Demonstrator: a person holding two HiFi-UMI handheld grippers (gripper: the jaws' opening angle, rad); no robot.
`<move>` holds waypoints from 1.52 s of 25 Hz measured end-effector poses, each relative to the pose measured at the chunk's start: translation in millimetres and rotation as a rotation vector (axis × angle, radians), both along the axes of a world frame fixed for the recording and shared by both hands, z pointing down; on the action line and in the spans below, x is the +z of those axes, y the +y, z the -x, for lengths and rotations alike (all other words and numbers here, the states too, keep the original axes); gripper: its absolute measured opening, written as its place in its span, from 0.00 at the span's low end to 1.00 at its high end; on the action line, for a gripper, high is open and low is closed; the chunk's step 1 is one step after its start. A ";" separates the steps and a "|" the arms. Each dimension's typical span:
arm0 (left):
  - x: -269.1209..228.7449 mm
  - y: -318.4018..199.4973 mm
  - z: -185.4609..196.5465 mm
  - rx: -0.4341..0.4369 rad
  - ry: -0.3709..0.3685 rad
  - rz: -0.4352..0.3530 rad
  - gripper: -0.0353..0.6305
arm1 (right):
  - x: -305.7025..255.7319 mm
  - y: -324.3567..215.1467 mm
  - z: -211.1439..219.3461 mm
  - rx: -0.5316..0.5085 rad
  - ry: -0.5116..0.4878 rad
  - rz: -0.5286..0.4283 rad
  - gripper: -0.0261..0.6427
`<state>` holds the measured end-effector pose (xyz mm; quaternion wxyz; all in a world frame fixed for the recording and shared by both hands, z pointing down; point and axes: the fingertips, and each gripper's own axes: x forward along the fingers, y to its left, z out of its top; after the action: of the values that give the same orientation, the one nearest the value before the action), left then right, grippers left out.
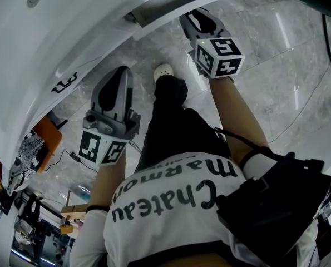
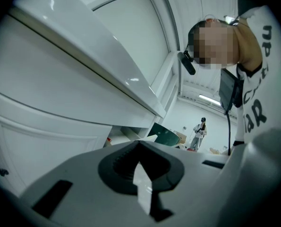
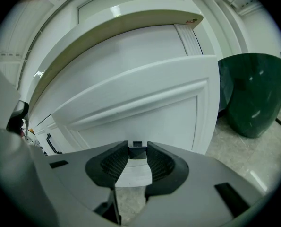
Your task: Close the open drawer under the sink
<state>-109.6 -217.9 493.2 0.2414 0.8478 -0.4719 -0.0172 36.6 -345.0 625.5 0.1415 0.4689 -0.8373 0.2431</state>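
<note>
Drawer [image 3: 145, 108] is under the sink unit [image 1: 43, 49] and pulled out. In the head view its white front sits at 12 to 1 o'clock. In the right gripper view the front fills the middle, dead ahead of the jaws.

Right gripper [image 3: 137, 150]: jaws apart, clamped on nothing, only the white front shows through the gap. Tips are near the panel; can't tell if they touch.

Left gripper [image 2: 139, 145]: jaws together, empty, parked at 9 o'clock in the head view, well apart from the drawer.

Handling, my read:
- The front is a stiff painted panel with a raised frame, and the gloss finish looks slippery.
- It probably rides on runners, so a moderate steady push should move it.
- I see no handle on this front, and no grip is needed.
- Push with the jaw tips square on the flat centre field.
- Pushing off-centre could rack it or let the tips skid.

Green bin [image 3: 253, 93] at 3 o'clock sits off to the side of the drawer.
</note>
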 end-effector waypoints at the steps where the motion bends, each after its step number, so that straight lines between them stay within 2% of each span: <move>1: 0.5 0.3 1.3 -0.002 0.000 0.000 0.07 | -0.7 -2.1 1.1 0.000 0.000 -0.003 0.23; 9: 3.3 4.0 13.2 -0.022 -0.018 -0.008 0.07 | -2.7 -20.1 10.3 -0.005 0.000 -0.021 0.23; 16: 3.9 12.6 36.4 -0.063 -0.018 0.025 0.07 | -6.0 -36.5 20.6 -0.007 0.010 -0.025 0.23; 28: -6.4 8.4 53.0 -0.089 -0.026 0.004 0.07 | -8.0 -53.0 30.9 -0.009 0.027 -0.018 0.24; 32: -18.3 3.0 48.0 -0.065 -0.038 0.003 0.07 | -2.3 -54.5 31.4 -0.014 0.001 0.053 0.25; 34: -31.0 3.0 42.1 -0.041 -0.050 0.002 0.07 | -0.1 -55.7 28.8 0.000 -0.078 0.139 0.25; 36: -46.1 5.6 40.3 -0.029 -0.062 -0.004 0.07 | 0.0 -46.0 22.6 0.036 -0.162 0.249 0.30; 38: -64.6 7.1 45.4 -0.042 -0.062 -0.018 0.07 | -13.3 -28.3 13.5 0.076 -0.210 0.289 0.23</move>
<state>-154.9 -210.8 428.6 0.2184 0.8400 -0.4966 -0.0003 23.0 -373.3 612.2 0.1100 0.4469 -0.7856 0.4135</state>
